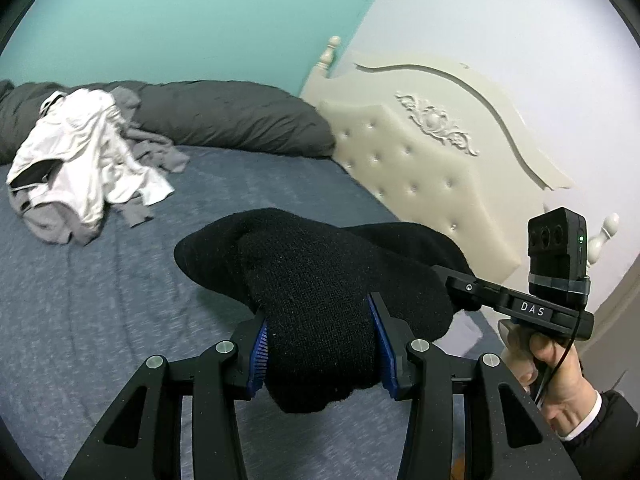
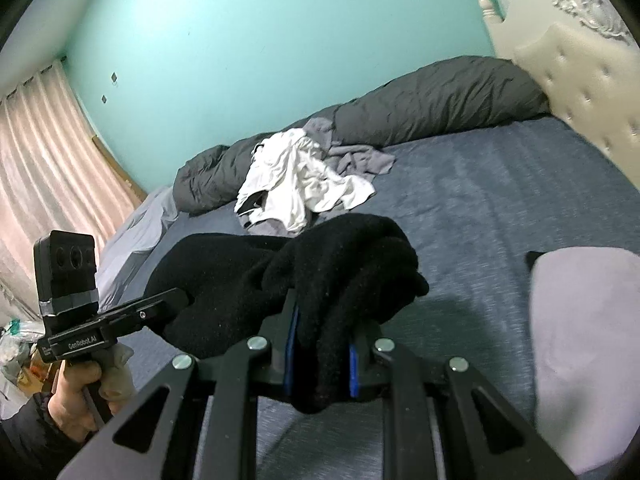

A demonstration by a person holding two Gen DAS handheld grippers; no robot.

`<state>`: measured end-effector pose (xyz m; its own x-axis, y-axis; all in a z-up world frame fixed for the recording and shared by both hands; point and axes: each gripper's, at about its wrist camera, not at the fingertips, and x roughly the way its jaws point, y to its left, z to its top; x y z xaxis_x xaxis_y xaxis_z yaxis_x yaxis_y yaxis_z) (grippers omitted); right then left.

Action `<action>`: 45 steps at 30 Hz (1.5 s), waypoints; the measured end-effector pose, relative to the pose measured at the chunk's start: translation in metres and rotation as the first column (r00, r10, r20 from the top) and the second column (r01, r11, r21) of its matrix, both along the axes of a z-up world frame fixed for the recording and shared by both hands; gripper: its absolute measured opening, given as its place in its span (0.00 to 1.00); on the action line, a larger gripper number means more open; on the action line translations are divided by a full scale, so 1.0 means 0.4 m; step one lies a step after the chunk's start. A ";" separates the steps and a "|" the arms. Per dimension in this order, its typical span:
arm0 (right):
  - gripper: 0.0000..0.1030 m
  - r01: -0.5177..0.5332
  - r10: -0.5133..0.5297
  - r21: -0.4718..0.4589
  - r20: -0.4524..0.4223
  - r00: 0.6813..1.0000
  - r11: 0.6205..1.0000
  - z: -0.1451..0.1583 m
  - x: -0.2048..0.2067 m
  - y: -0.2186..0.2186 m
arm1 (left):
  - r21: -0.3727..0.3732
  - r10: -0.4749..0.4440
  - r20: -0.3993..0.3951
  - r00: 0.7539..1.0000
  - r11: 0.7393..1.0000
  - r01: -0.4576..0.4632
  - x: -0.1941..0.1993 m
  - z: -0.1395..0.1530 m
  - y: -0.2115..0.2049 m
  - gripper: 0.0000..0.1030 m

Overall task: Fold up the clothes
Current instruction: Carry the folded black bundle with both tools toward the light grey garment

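Observation:
A black knitted garment (image 1: 320, 280) hangs above the blue bed between both grippers. My left gripper (image 1: 320, 354) is shut on a thick bunch of it, blue pads pressing both sides. In the right wrist view the same black knit (image 2: 340, 268) is bunched up, and my right gripper (image 2: 322, 356) is shut on a thinner fold of it. The right gripper's body (image 1: 532, 308) shows at the right of the left wrist view, held by a hand. The left gripper's body (image 2: 80, 336) shows at the left of the right wrist view.
A heap of white and grey clothes (image 1: 88, 160) lies on the blue bedsheet (image 1: 100, 300) near a dark grey duvet (image 1: 232, 116). The cream tufted headboard (image 1: 420, 160) stands at the right. A pale folded piece (image 2: 584, 344) lies at the right. Curtains (image 2: 40, 184) hang left.

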<state>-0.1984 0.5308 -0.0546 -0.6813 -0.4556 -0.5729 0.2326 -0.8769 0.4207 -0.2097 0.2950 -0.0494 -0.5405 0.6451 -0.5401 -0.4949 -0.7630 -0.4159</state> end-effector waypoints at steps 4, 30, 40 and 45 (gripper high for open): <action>0.18 0.028 -0.028 0.010 -0.017 0.999 1.000 0.028 0.027 0.073 | 0.008 -0.028 -0.006 1.000 1.000 0.028 0.003 0.014 0.087 0.47; 0.18 0.162 -0.157 0.058 -0.069 0.985 0.985 0.075 0.102 0.497 | 0.025 -0.157 -0.019 0.987 0.987 0.158 -0.050 0.019 0.524 0.47; 0.18 0.191 -0.181 0.106 -0.096 0.979 0.976 0.079 0.045 0.621 | 0.066 -0.150 -0.028 0.988 0.986 0.151 -0.130 0.001 0.658 0.47; 0.18 0.188 -0.173 0.150 -0.110 0.979 0.971 0.061 0.011 0.680 | 0.071 -0.124 -0.010 0.992 0.990 0.124 -0.144 -0.069 0.715 0.47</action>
